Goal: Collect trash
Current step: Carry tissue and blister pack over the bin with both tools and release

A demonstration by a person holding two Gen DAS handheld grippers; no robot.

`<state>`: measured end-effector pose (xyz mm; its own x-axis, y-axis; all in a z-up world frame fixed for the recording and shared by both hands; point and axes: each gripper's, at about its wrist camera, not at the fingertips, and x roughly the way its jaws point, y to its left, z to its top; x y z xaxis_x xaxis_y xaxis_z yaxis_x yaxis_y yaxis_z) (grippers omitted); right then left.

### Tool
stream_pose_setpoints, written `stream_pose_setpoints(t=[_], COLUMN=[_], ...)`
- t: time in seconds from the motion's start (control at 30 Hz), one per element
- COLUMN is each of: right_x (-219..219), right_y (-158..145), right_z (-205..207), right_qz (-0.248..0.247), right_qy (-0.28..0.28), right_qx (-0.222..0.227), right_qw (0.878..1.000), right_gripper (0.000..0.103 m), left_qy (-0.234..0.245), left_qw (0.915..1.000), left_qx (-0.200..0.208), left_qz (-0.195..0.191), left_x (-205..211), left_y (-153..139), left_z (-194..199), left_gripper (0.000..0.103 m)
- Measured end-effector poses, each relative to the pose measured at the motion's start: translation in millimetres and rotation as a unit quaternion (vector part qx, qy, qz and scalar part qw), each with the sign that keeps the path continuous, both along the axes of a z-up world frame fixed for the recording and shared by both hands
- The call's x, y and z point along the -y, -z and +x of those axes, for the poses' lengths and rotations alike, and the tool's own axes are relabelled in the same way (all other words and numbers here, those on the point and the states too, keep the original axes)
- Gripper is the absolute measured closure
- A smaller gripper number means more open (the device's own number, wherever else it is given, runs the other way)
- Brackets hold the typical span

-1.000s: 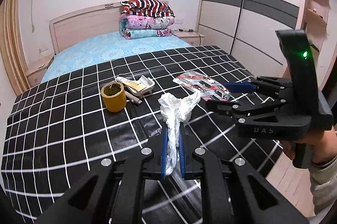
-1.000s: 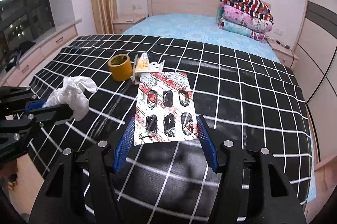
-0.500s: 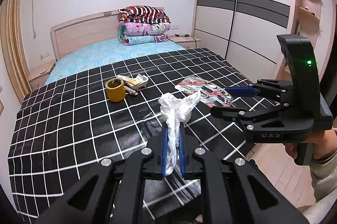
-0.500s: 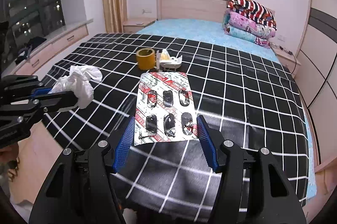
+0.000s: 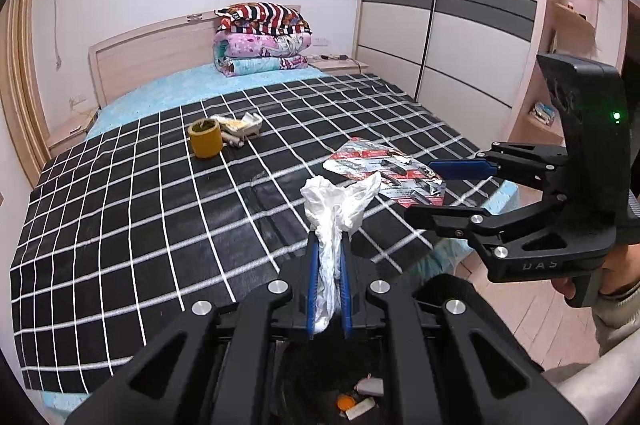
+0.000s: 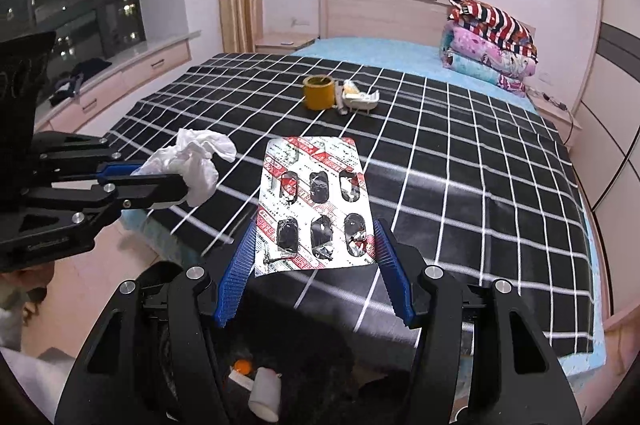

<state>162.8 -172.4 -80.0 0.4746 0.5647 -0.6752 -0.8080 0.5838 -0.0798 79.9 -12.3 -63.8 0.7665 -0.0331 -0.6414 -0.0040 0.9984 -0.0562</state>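
Observation:
My left gripper (image 5: 328, 253) is shut on a crumpled white tissue (image 5: 338, 209), held in the air past the foot of the bed; it also shows in the right wrist view (image 6: 192, 165). My right gripper (image 6: 314, 245) is shut on an empty red-and-silver pill blister pack (image 6: 316, 201), gripped by its two side edges; the pack also shows in the left wrist view (image 5: 384, 171). Below both grippers is a dark trash bin (image 6: 304, 365) with a small white bottle (image 6: 264, 395) and an orange bit inside.
A yellow tape roll (image 5: 205, 138) and a white tray with wrappers (image 5: 240, 127) lie on the black checked bedspread (image 5: 140, 217). Folded quilts (image 5: 262, 39) are stacked at the headboard. A wardrobe (image 5: 440, 25) stands on the right, window drawers (image 6: 120, 77) on the left.
Both grippers have drawn back from the bed and risen with their loads. The trash bin has come into view beneath them.

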Motion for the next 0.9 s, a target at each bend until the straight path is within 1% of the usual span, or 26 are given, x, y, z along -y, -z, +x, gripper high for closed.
stream_pose_setpoints(t=[0.13,0.3,0.4,0.57,0.63,0.9], right_x=[7,17,20,26,29,41], right_y=[8,18,28,46,53,78], right_z=[-16,-35,-40,-47,-52,-54], right_qz=[0.0,-0.002,-0.012,-0.017,-0.024,-0.045], right_qy=[-0.008,-0.025,-0.028,-0.039,-0.043,-0.042], right_qx=[-0.008,-0.024,-0.031,-0.054,-0.055,-0.085], right_qw=[1.0,0.999,0.999,0.998,0.997,0.994], right_gripper=[0.045,0.045,0.045,0.045,0.045,0.045], left_qy=[0.007,0.011,0.017,0.016,0.013,0.01], left_qw=[0.9998,0.9992,0.9984,0.9948,0.9927,0.9857], left_qx=[-0.017,-0.035,-0.05,-0.095,-0.113,-0.155], left_qz=[-0.001,-0.016,-0.022,-0.032,-0.04,-0.064], left_x=[6,10,14,15,15,19], left_y=[13,28,41,75,89,127], left_z=[-11,-25,-33,-42,-44,-38], left_gripper=[0.094,0.094,0.094,0.094,0.094,0.094])
